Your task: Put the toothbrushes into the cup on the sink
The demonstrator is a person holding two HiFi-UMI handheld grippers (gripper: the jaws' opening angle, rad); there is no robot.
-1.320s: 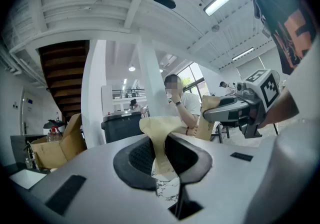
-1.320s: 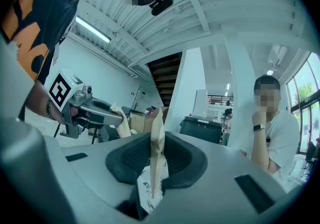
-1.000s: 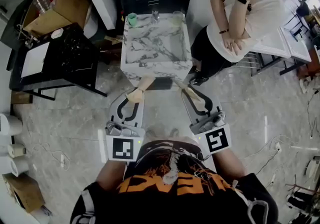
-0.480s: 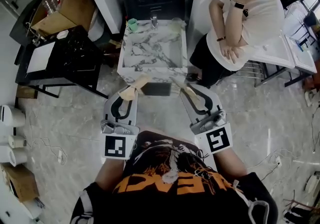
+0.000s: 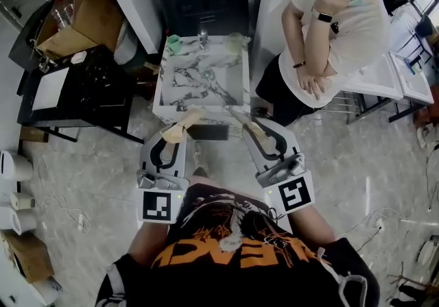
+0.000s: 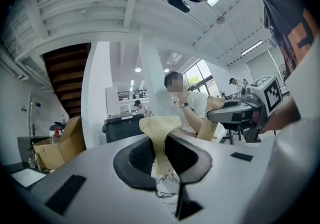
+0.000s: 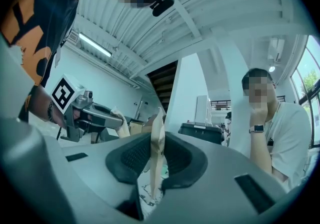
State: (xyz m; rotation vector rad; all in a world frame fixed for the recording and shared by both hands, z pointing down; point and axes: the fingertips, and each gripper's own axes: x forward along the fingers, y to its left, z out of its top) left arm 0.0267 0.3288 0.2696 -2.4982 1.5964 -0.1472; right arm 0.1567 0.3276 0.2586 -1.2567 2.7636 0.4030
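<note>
Fingers (image 6: 159, 133) on your left gripper (image 6: 160, 125) are pressed together into 1 tan strip with nothing between them. The fingers (image 7: 157, 143) of your right gripper (image 7: 157, 120) are closed the same way and carry nothing. From your head view, you hold the 2 grippers side by side in front of your chest, the left gripper (image 5: 188, 120) and the right gripper (image 5: 245, 124) angled slightly toward each other. Their tips reach the front rim of the marble sink (image 5: 163, 90); whether they touch it cannot be told. A patch of that veined marble shows under the fingers in each gripper view. The green cup (image 5: 174, 43) stands upright on the sink's back left corner, well apart from both grippers. The faucet (image 5: 203, 38) is at the middle of the back rim and a clear glass (image 5: 236, 41) stands at the back right corner. Toothbrushes cannot be told apart from the grey veining in the basin at this size. A bystander (image 5: 329, 38) in a white shirt stands just beside the sink's right side, arms folded up. To the left of the sink is a black bench (image 5: 89, 86), with a cardboard box (image 5: 75, 18) behind it.
</note>
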